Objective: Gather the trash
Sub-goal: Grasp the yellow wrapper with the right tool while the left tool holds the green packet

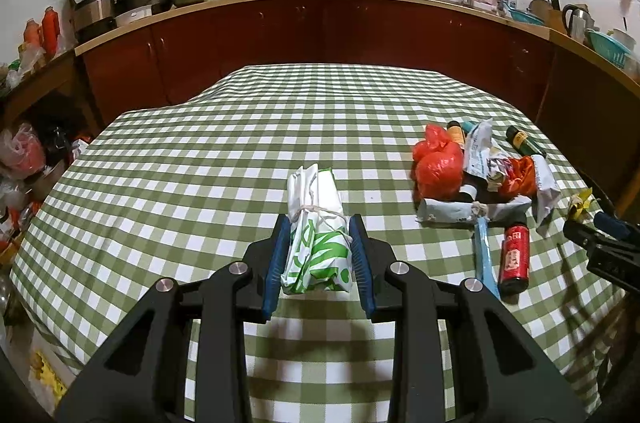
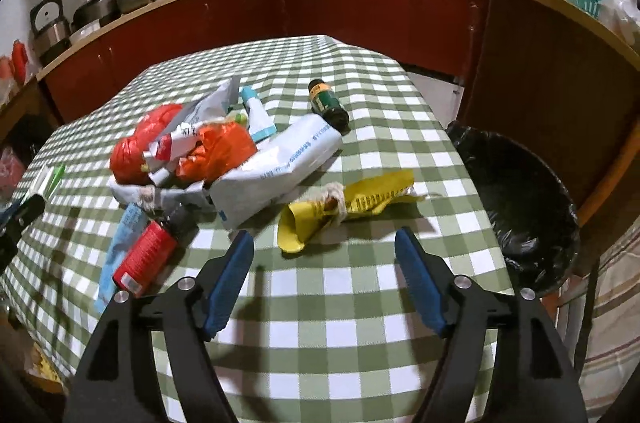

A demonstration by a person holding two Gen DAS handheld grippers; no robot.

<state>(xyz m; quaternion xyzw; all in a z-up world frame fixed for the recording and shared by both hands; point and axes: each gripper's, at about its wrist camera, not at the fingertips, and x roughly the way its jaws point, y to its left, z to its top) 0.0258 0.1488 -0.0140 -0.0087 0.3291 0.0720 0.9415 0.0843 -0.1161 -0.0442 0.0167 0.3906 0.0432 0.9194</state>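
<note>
- The left gripper [image 1: 320, 259] grasps a white-and-green bundle [image 1: 318, 243] between its blue fingers [image 1: 276, 263], clenched on its sides just above the checked surface [image 1: 200, 151].
- The bundle is folded plastic bags tied round with string. It looks light, soft and squashable, and the grip at its thick tied middle seems a sound place to hold.
- The right gripper [image 2: 324, 275] has its fingers spread wide and holds nothing.
- Just ahead of the right fingers lies one yellow wrapper [image 2: 348, 211], crumpled, knotted with string. It is likely light and limp; the knotted middle looks the best hold.
- Ahead and to the left of the right fingers sits a trash pile [image 2: 208, 159]: two orange bags, soft and puffy; one large white pouch, thin and probably slippery; one red can [image 2: 146, 255], stiff and round, apt to roll.
- One dark bottle [image 2: 328, 103] lies farther ahead, apart from the pile. It is hard and probably heavier, best taken across its body.
- To the right of the right fingers, beside the surface's edge, stands one bin [image 2: 520, 203] lined in black.
</note>
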